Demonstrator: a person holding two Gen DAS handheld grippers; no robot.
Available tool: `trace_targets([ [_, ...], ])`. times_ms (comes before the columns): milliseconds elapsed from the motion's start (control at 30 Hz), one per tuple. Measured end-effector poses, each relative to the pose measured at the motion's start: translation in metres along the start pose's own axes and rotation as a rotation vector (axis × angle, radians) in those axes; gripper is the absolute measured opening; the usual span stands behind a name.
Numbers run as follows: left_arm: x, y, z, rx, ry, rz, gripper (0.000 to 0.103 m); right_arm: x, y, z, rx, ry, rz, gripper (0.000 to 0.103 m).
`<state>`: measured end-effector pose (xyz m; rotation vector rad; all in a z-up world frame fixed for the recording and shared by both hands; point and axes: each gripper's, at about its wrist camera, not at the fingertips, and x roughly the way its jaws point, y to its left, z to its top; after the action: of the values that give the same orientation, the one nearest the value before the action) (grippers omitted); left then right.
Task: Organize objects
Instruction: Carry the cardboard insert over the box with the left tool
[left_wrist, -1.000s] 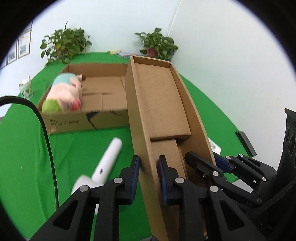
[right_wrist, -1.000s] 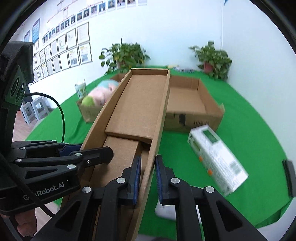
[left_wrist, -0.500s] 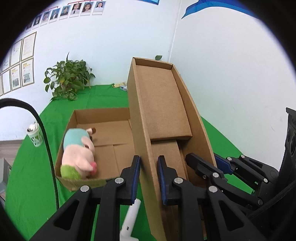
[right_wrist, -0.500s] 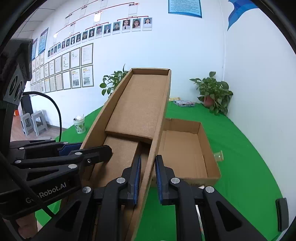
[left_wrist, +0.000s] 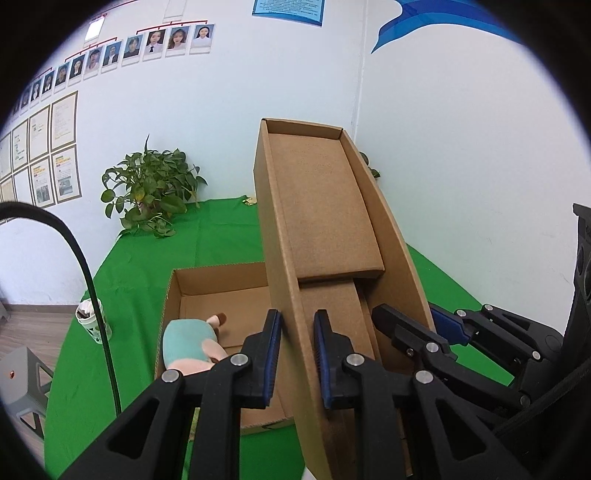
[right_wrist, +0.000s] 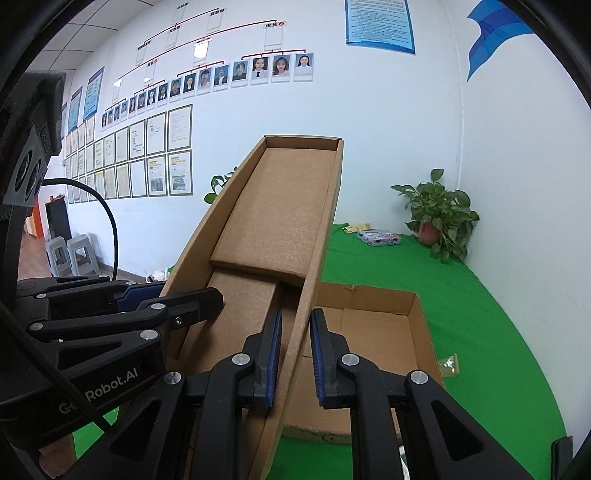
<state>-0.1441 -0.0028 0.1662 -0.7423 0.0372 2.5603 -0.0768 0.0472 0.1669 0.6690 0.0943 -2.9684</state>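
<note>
I hold a long shallow cardboard lid tilted up off the table, one gripper on each long wall. My left gripper is shut on its left wall. My right gripper is shut on its right wall; the lid also shows in the right wrist view. Below lies an open cardboard box on the green table, also in the right wrist view. A pink and teal plush pig lies in the box's near left corner.
A potted plant stands at the far left of the green table, another plant at the far right corner. A white cup stands at the table's left edge. A small packet lies near the back.
Both grippers have lifted and tilted the lid upward. The box and pig have dropped lower in view, and the white bottle and white carton have left the views.
</note>
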Motion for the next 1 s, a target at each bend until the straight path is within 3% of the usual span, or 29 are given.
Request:
trace_targets([
  [300,0.024,0.032,0.022,-0.021,0.021,0.003,0.017,0.059,0.009,0.045,-0.013,0.029,0.018,0.014],
  [533,0.063,0.051,0.022,-0.025,0.090,0.016,0.017,0.125,0.010,0.054,0.003,0.100,0.043,0.015],
  [667,0.092,0.059,0.015,-0.036,0.147,0.016,0.017,0.170,0.003,0.044,0.025,0.157,0.066,0.015],
  [1000,0.173,0.071,-0.025,-0.039,0.344,0.040,0.017,0.279,-0.029,-0.023,0.084,0.332,0.128,0.015],
])
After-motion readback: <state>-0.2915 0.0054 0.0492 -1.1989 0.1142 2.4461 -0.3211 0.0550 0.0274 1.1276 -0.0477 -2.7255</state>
